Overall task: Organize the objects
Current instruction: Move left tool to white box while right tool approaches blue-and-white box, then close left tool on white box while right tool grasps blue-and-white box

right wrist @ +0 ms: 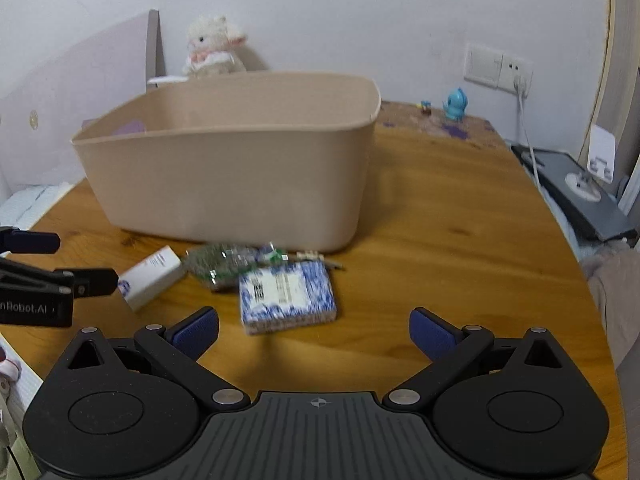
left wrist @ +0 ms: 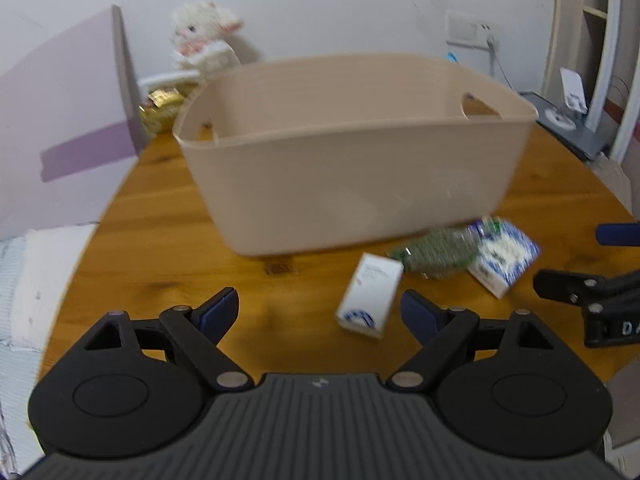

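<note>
Both wrist views low, near, facing perhaps the bin (left wrist: 352,184).

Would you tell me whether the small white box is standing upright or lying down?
Lying down: the white box rests on a long side on the table.

Left gripper (left wrist: 320,312) jaws spread wide, right gripper (right wrist: 314,330) jaws likewise, both empty

Soft, even indoor light, faint shadows. Both views blur slightly; the packets (left wrist: 436,254) before the bin (left wrist: 352,152) smear. Fisheye bends the counter (right wrist: 460,248) edges, corners vignette dark.
</note>
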{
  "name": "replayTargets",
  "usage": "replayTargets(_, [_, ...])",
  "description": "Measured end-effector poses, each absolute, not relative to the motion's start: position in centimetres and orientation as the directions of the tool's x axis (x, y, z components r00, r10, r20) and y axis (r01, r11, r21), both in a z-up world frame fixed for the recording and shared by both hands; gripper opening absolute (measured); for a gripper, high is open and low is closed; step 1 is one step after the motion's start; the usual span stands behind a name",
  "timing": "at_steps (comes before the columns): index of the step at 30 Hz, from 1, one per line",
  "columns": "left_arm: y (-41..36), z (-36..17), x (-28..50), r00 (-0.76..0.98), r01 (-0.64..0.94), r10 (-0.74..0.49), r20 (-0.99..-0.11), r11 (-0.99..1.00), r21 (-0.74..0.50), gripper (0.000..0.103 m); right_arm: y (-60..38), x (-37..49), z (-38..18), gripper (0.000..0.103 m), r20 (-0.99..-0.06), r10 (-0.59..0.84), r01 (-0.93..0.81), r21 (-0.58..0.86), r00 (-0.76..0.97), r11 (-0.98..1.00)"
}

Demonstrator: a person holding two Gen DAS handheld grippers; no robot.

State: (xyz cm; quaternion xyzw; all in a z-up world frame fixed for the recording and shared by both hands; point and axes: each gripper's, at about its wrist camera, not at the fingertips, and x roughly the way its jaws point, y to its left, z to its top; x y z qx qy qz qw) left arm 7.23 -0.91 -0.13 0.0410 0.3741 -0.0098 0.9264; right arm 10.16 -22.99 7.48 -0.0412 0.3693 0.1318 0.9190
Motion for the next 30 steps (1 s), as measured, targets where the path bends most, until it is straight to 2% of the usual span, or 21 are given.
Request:
replayTargets(15, [-1.0, -4.0, 10.3, 0.664, 0.118, -0.07, -0.744, 0.993, 0.012, 0.084, -21.3, 12.7, 4.3, 0.103, -0.731, 0.224, -0.307, 0.02, 0.645, 0.951])
replayTargets(20, [-1.1, -4.0, 11.0, 0.674, 0.147, -0.093, -0.733, 0.989, 0.009, 0.08, -20.6, 13.3, 4.0, 0.092, -0.724, 0.212, -0.308, -0.001, 0.657, 0.951])
replayTargets(21, [-1.2, -4.0, 11.0, 0.676, 0.152, -0.098, -0.731, 0.988, 0.009, 0.078, -20.5, 13.4, 4.0, 0.09, -0.722, 0.211, -0.307, -0.002, 0.659, 0.952])
replayTargets(24, [-1.4, -3.8, 11.1, 0.679, 0.176, -0.116, -0.725, 0.984, 0.007, 0.065, -20.2, 13.3, 4.3, 0.075, -0.714, 0.216, -0.313, -0.004, 0.666, 0.95])
replayTargets(26, [-1.6, -3.6, 11.0, 0.677, 0.193, -0.13, -0.724, 0.981, 0.004, 0.047, -20.0, 13.1, 4.5, 0.062, -0.714, 0.225, -0.323, -0.001, 0.663, 0.946])
replayTargets(28, [-1.8, -3.5, 10.8, 0.673, 0.198, -0.139, -0.726, 0.98, -0.004, 0.033, -19.8, 12.8, 4.5, 0.062, -0.714, 0.217, -0.32, -0.01, 0.666, 0.947])
replayTargets(30, [-1.7, -3.4, 10.8, 0.67, 0.195, -0.139, -0.729, 0.981, -0.008, 0.033, -19.9, 12.5, 4.6, 0.062, -0.713, 0.214, -0.315, -0.01, 0.667, 0.949])
